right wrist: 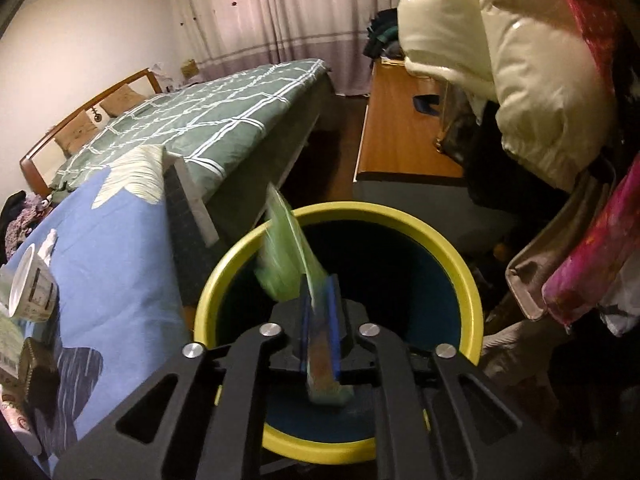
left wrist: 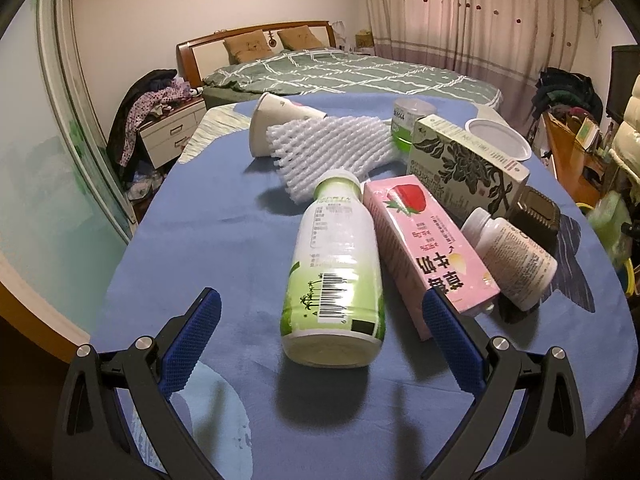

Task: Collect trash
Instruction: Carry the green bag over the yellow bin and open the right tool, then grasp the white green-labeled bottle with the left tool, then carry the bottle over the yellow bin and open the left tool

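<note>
A: What's the right gripper got?
B: Green wrapper, flat and blurred, pinched between the blue fingers, which are nearly together on it. It hangs over the mouth of the bin, yellow rim, dark inside. Bin sits on the floor just beside the worktop edge.

A: And the left gripper?
B: Fingers wide apart, nothing between the pads. Hovers low over the blue cloth of the worktop, w/ the base of the green-and-white bottle lying right ahead, between the two fingers' line. Can't tell if either pad touches it; looks apart.

A: Rest of the trash?
B: All on the worktop. Pink strawberry milk carton lies against the bottle's right side. White pill bottle on its side, just right of the carton. Dark floral box behind those, w/ a small dark tray-like thing at its right end. White foam net lies behind the bottle's cap, a paper cup tipped over at its far left. Clear green tub and a white round lid or bowl near the far edge.

A: Beyond that?
B: Bed w/ green checked cover, curtains behind it, cream puffer jacket hanging above the bin.
</note>
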`<control>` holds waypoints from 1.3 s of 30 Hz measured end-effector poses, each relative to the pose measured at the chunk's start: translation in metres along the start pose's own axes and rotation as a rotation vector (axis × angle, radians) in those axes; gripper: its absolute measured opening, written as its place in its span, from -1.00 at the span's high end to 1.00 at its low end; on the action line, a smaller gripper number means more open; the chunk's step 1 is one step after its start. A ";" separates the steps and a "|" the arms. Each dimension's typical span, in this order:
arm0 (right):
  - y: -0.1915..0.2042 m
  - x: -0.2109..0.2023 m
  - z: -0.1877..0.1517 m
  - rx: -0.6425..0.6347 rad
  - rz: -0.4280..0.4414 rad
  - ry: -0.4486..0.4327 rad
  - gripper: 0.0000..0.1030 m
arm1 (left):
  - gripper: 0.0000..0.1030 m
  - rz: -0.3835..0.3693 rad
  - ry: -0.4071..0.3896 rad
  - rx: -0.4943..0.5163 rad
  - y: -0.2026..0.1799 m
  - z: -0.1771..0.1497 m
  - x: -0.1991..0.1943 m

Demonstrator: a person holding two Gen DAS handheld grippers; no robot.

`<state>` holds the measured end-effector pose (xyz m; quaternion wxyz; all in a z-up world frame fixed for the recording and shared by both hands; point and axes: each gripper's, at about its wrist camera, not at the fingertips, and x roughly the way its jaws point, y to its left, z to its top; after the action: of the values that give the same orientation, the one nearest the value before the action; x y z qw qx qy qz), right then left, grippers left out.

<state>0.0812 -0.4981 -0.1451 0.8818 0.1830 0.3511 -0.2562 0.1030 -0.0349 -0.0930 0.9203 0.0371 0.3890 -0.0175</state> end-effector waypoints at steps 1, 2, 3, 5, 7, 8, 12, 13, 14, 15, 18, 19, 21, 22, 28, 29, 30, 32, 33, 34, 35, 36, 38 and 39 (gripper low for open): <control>0.001 -0.001 0.000 0.003 0.000 0.000 0.70 | -0.93 -0.001 0.004 -0.002 0.001 0.000 0.002; 0.001 -0.002 -0.001 0.003 0.000 -0.003 0.64 | -0.93 -0.002 0.006 -0.004 0.002 0.000 0.004; 0.003 -0.004 -0.001 0.000 0.000 -0.009 0.63 | -0.93 -0.003 0.006 -0.005 0.004 0.000 0.004; 0.008 -0.004 0.001 -0.005 0.007 -0.014 0.63 | -0.93 -0.002 0.005 -0.004 0.007 -0.001 0.006; 0.009 -0.004 0.001 -0.009 0.014 -0.020 0.62 | -0.92 -0.004 0.005 0.001 0.009 -0.002 0.009; 0.010 -0.005 0.001 -0.011 0.017 -0.022 0.62 | -0.90 -0.005 0.005 0.003 0.009 -0.002 0.010; 0.015 -0.009 0.001 -0.022 0.035 -0.025 0.62 | -0.67 -0.017 0.013 0.001 0.010 -0.003 0.012; 0.016 -0.010 0.001 -0.024 0.038 -0.024 0.62 | -0.63 -0.021 0.017 -0.002 0.011 -0.004 0.014; 0.017 -0.010 0.001 -0.026 0.042 -0.025 0.62 | -0.56 -0.024 0.021 -0.004 0.012 -0.004 0.016; 0.018 -0.011 0.000 -0.027 0.047 -0.025 0.62 | -0.48 -0.028 0.024 -0.004 0.013 -0.004 0.017; 0.021 -0.012 0.000 -0.034 0.058 -0.024 0.62 | -0.15 -0.051 0.023 0.004 0.014 -0.005 0.019; 0.022 -0.013 0.001 -0.036 0.060 -0.024 0.62 | -0.07 -0.060 0.022 0.008 0.014 -0.005 0.020; 0.023 -0.015 0.001 -0.036 0.066 -0.026 0.62 | -0.05 -0.066 0.018 0.018 0.013 -0.004 0.019; 0.022 -0.015 0.001 -0.036 0.068 -0.026 0.62 | -0.04 -0.067 0.010 0.029 0.012 -0.003 0.016; 0.019 -0.020 0.003 -0.029 0.079 -0.037 0.62 | -0.03 -0.077 -0.080 0.063 0.012 0.014 -0.013; 0.019 -0.021 0.004 -0.028 0.081 -0.039 0.62 | -0.02 -0.076 -0.096 0.067 0.013 0.017 -0.018; 0.018 -0.023 0.004 -0.027 0.084 -0.040 0.62 | -0.02 -0.075 -0.112 0.072 0.013 0.022 -0.023; 0.018 -0.025 0.004 -0.025 0.088 -0.045 0.62 | -0.01 -0.067 -0.139 0.079 0.013 0.031 -0.031; 0.018 -0.027 0.004 -0.025 0.090 -0.048 0.62 | -0.01 -0.060 -0.152 0.082 0.012 0.036 -0.032; 0.018 -0.027 0.004 -0.023 0.092 -0.049 0.62 | -0.01 -0.056 -0.157 0.084 0.013 0.040 -0.033; 0.018 -0.029 0.004 -0.023 0.093 -0.052 0.62 | -0.01 -0.052 -0.162 0.086 0.013 0.044 -0.033; 0.017 -0.030 0.004 -0.022 0.093 -0.055 0.62 | -0.01 -0.049 -0.166 0.087 0.013 0.046 -0.033; 0.016 -0.032 0.005 -0.019 0.095 -0.059 0.62 | -0.01 -0.038 -0.178 0.086 0.014 0.053 -0.029; 0.015 -0.032 0.005 -0.018 0.095 -0.060 0.62 | -0.01 -0.033 -0.181 0.086 0.014 0.056 -0.028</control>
<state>0.0724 -0.4783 -0.1169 0.9047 0.1838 0.3176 -0.2163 0.1245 -0.0255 -0.0334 0.9489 0.0683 0.3036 -0.0524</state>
